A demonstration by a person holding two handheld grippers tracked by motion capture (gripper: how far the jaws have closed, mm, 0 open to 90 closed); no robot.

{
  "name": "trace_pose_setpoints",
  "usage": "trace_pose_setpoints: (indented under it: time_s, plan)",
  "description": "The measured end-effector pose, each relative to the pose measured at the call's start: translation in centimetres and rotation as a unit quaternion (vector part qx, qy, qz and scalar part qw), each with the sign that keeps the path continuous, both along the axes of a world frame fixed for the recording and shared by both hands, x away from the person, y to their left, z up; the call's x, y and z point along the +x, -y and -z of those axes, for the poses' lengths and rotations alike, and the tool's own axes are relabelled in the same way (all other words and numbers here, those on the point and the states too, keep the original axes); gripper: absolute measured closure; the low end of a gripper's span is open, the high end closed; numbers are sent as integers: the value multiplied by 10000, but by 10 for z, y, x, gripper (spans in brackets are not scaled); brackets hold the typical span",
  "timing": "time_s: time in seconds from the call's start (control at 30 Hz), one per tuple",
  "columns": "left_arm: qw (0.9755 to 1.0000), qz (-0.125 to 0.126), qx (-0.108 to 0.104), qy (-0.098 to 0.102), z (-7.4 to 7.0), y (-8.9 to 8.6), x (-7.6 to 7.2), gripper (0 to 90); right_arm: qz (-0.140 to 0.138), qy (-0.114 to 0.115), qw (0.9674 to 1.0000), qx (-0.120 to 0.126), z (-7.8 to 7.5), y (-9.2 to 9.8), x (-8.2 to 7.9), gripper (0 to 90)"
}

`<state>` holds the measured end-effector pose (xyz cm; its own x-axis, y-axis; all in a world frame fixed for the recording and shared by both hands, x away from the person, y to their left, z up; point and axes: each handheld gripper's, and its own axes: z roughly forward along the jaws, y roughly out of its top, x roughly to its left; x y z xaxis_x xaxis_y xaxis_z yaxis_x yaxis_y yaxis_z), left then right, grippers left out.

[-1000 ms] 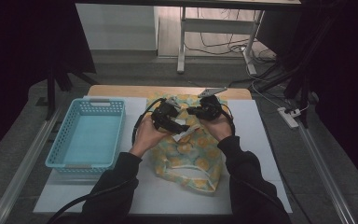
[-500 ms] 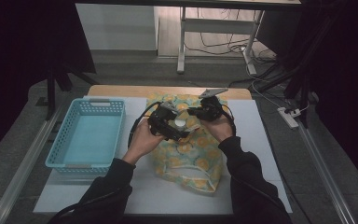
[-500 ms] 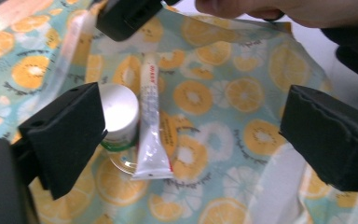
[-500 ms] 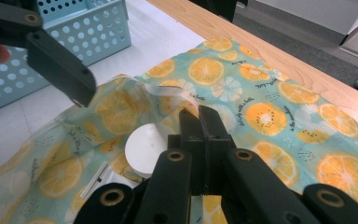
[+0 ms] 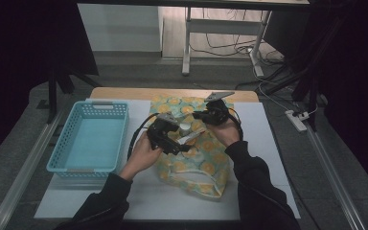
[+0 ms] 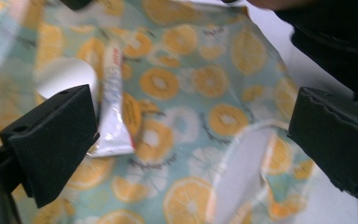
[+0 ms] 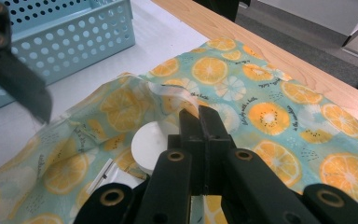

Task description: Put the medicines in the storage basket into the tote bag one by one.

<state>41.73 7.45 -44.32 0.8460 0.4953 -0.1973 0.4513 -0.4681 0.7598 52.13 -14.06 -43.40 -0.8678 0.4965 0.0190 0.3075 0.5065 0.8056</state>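
High view is showing us working over an orange-print bag (image 5: 191, 158) lying flat on the white table (image 5: 268, 158), with a blue basket (image 5: 92, 139) just to its left. Our right gripper (image 5: 197, 115) is pinching the bag's upper edge, jaws together on the cloth, holding the mouth up. In the right gripper view that fold is sitting between the closed tips, with a white round lid (image 7: 151, 142) just below them inside the opening. Our left gripper (image 6: 191, 135) is hanging over the bag with jaws wide apart, having just been opening, and nothing is between them. A white tube (image 6: 113, 105) is lying on the print beside its left jaw. To do this well, we are judging that the right grip should keep the mouth raised and steady, while the left one lines up along the tube before closing, taking care not to catch the cloth underneath.
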Motion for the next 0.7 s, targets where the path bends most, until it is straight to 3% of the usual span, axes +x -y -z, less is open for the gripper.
trace_pose_setpoints:
  time_s: [0.2, 0.57, 0.7]
  plan:
    - [9996, 220, 168, -19, 10, 2, -13, 7, 2, 8, 10000, -15, 0, 0, -1, 900]
    - [9989, 83, 440, 128, 27, 4, -28, 0, -46, 19, 10000, -22, 0, -2, -4, 900]
    - [9984, 86, 557, 9, 33, 6, -29, 11, -67, 16, 10000, -22, 0, -3, -4, 900]
